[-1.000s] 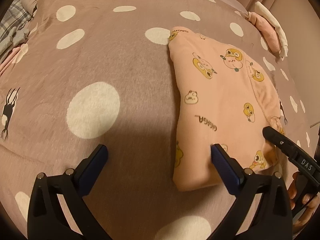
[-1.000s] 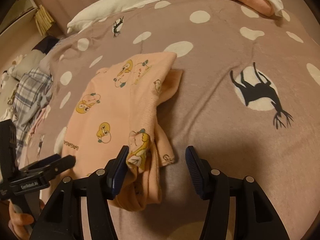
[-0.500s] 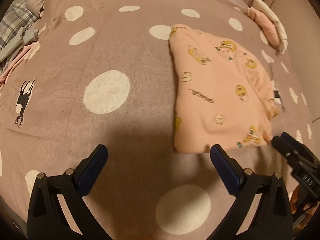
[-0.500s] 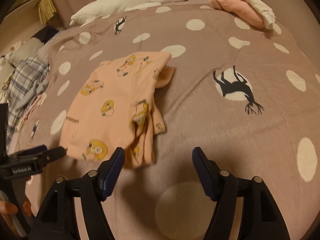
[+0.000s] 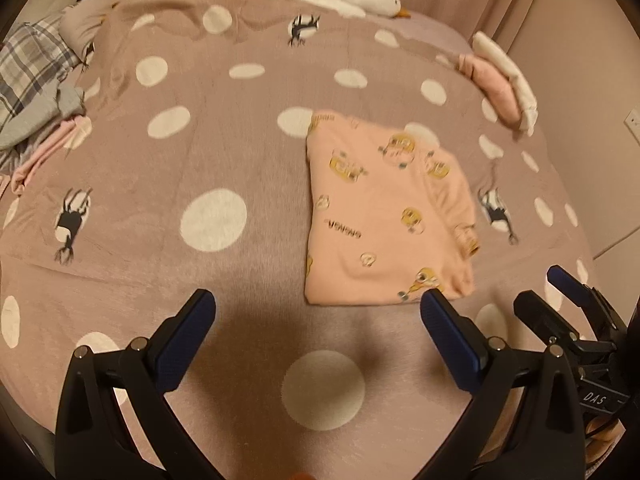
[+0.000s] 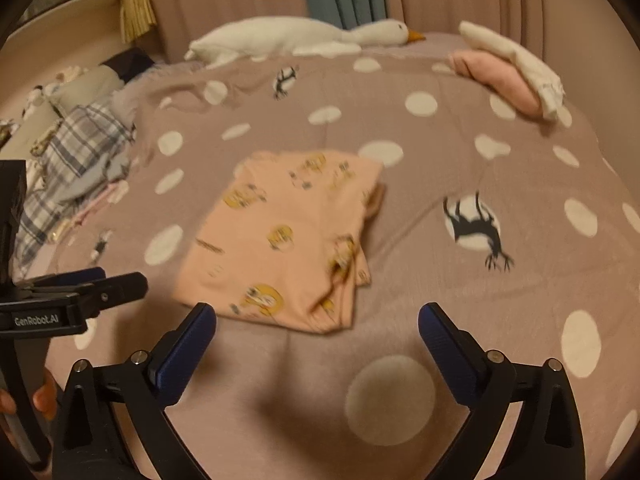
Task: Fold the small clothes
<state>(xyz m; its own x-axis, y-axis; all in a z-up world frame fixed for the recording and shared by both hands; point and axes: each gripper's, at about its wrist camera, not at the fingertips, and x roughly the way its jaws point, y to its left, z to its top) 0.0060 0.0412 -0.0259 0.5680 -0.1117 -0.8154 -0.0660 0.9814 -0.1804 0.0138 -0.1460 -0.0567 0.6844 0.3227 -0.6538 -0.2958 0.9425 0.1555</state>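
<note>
- Left wrist view: left gripper [image 5: 318,312] jaws spread wide, nothing between the pads; bare bedspread [image 5: 240,160] under them.
- Folded pink garment [image 5: 384,216] lies flat just beyond the right-side fingertip, its near edge close to that pad, not touching.
- Right gripper [image 6: 316,320] jaws opening, nothing between them; garment's near edge sits just past the fingertips, ahead and slightly left of centre.
- Surroundings: plush goose [image 6: 304,36] at far edge of bed, well beyond fingers; stacked pink and cream folded clothes [image 6: 508,72] far right; plaid cloth pile [image 6: 76,148] far left. Nothing lies between fingers and garment.
- Materials: bedspread soft, brushed-looking, mauve w/ white dots and black animal prints; garment peach knit w/ yellow cartoon prints, rough rectangle, layered edges bunched on its right side.
- View diffs: right wrist view shows curtains and a hand [image 6: 40,400] under the other gripper; left wrist view shows lettering on the garment. Both a bit blurred.
</note>
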